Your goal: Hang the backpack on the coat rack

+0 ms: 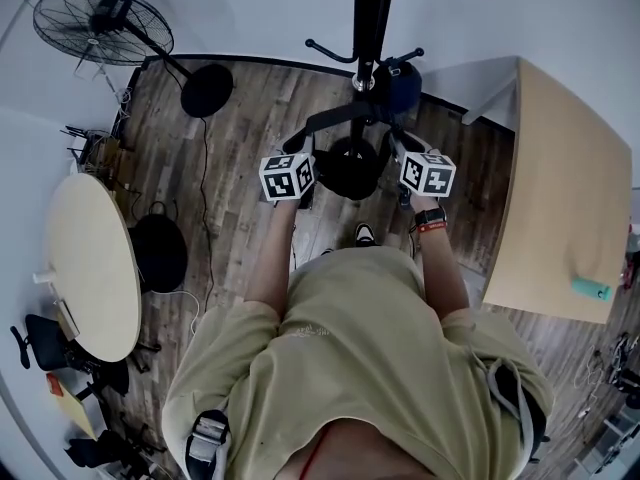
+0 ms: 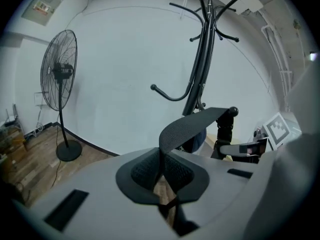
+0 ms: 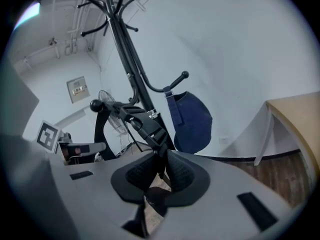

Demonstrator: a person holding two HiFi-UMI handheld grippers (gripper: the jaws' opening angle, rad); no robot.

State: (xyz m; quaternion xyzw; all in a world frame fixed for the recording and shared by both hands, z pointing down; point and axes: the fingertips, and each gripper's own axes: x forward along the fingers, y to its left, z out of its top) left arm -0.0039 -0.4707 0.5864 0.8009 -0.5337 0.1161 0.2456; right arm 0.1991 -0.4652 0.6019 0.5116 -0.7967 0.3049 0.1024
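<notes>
The black coat rack (image 1: 374, 28) stands right in front of me, its hooks (image 2: 162, 93) spread at several heights. A dark blue backpack (image 3: 192, 120) hangs by its blue loop from a knobbed hook (image 1: 400, 80). A black webbing strap (image 1: 345, 114) arches between my two grippers, up by the knob (image 2: 232, 111) of a low hook. My left gripper (image 1: 303, 148) is shut on the strap's plain end (image 2: 186, 126). My right gripper (image 1: 398, 146) is shut on the end with the buckle (image 3: 145, 126). How the strap joins the backpack is hidden.
The rack's round black base (image 1: 350, 170) sits on the wooden floor between the grippers. A standing fan (image 1: 100, 23) is at the left by the wall, a round table (image 1: 95, 268) at my left and a wooden table (image 1: 560, 188) at my right.
</notes>
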